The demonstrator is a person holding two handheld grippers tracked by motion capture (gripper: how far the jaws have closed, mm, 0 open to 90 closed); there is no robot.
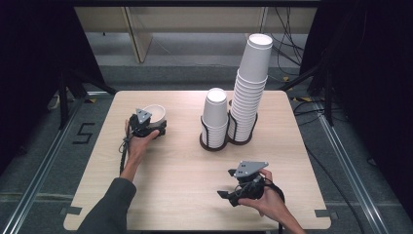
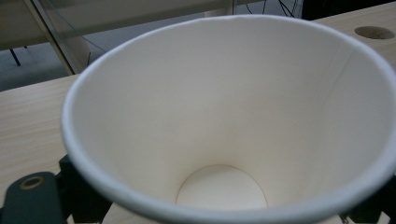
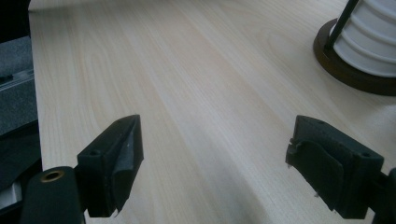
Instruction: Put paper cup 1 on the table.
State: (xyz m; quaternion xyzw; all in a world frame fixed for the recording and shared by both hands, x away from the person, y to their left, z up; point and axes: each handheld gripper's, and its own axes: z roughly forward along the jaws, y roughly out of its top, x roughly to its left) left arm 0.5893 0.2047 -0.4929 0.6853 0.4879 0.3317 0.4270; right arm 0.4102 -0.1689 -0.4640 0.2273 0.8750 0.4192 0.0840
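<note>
Your left gripper (image 1: 155, 127) sits at the left side of the light wooden table (image 1: 185, 170), and a single white paper cup (image 1: 155, 113) stands upright between its jaws, open mouth up. In the left gripper view that cup (image 2: 224, 116) looms right in front of the camera — you look down into its clean white inside to the round bottom, with the black jaws at either side of its base. The jaws are drawn in narrow around the cup's lower wall, though whether the pads actually press on it I cannot tell.

Your right gripper (image 1: 229, 195) rests low near the front right of the table, pointing left across the surface. Its jaws stand wide apart with nothing between them; the right gripper view shows bare wood grain between the two black pads (image 3: 122, 163).

Toward the back middle of the table sits a dark wire cup holder with two round bays (image 1: 207, 142). The left bay carries a short stack of white paper cups (image 1: 215, 114); the right bay carries a tall stack of white paper cups (image 1: 249, 85) that leans slightly to the right. The single cup is well apart from the holder, to its left — the holder's dark base (image 3: 345, 70) shows at the upper right of the right gripper view.
</note>
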